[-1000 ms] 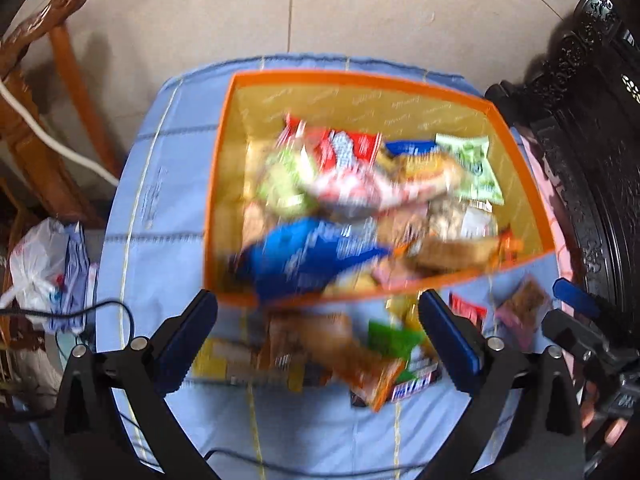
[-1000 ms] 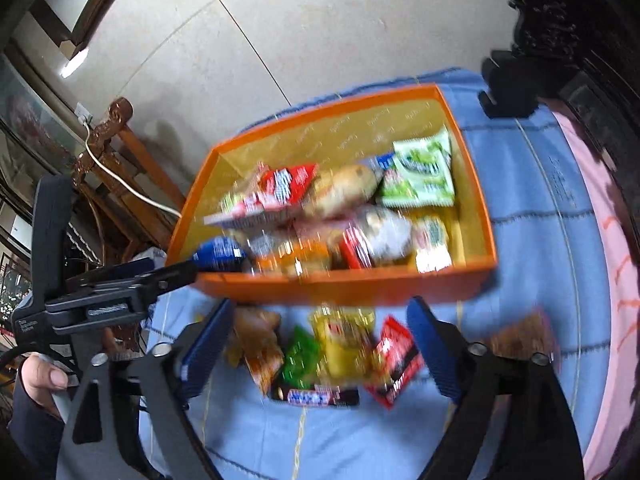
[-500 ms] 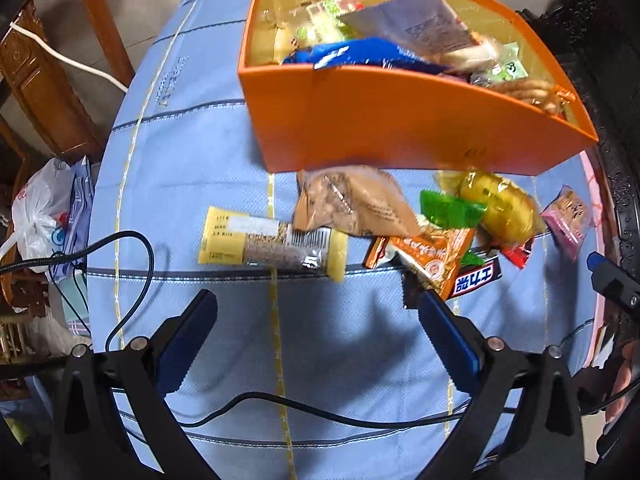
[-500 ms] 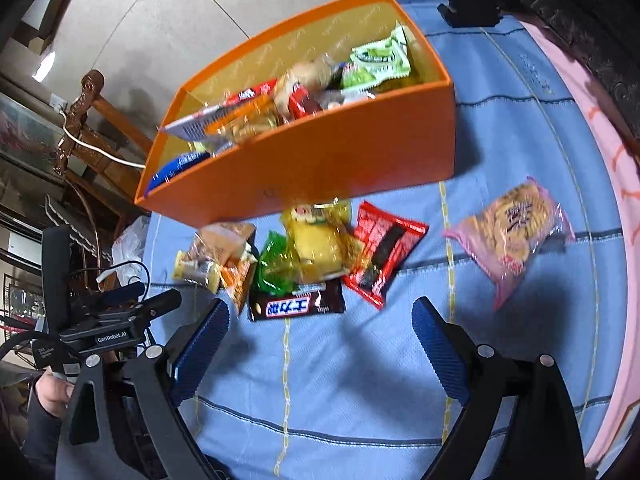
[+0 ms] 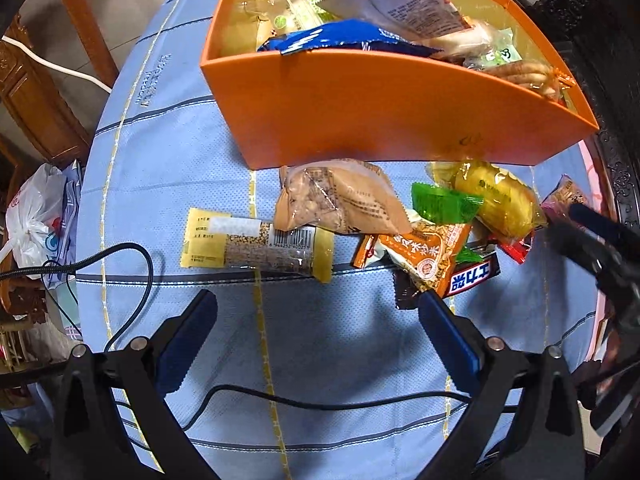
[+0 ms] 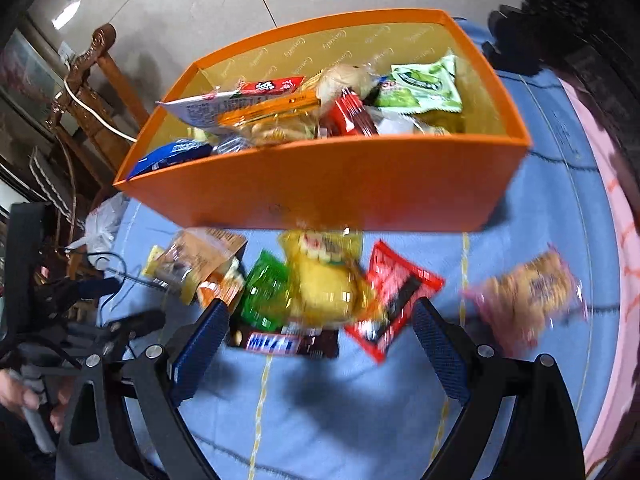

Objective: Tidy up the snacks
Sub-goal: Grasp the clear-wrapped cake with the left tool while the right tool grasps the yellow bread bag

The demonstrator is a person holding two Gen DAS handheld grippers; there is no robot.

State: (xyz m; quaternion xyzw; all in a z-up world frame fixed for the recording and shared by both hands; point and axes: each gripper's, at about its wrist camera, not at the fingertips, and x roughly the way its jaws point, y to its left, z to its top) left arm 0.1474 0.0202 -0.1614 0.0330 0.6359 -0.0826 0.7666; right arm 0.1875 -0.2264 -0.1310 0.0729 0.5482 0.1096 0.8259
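An orange box (image 5: pixel 360 112) (image 6: pixel 320 184) holding several snack packets stands at the back of the blue tablecloth (image 5: pixel 320 352). Loose snacks lie in front of it: a yellow-ended grain bar (image 5: pixel 256 246), a tan nut bag (image 5: pixel 340 198), an orange packet (image 5: pixel 424 250), a green packet (image 6: pixel 266 290), a yellow bun packet (image 6: pixel 324 280), a dark chocolate bar (image 6: pixel 284 342), a red packet (image 6: pixel 394 300) and a pink cracker packet (image 6: pixel 528 290) off to the right. My left gripper (image 5: pixel 316 312) is open just short of the grain bar. My right gripper (image 6: pixel 320 320) is open around the chocolate bar and bun packet, holding nothing.
Black cables (image 5: pixel 132 256) trail over the cloth near the left gripper. Wooden chairs (image 5: pixel 36 92) and a white plastic bag (image 5: pixel 32 208) stand off the left edge; dark carved furniture (image 5: pixel 600 40) is on the right. A pink cloth edge (image 6: pixel 612 208) borders the table's right side.
Both grippers dropped from above the box toward the loose snacks in front of it and moved closer. Both stayed open; the snacks have not moved.
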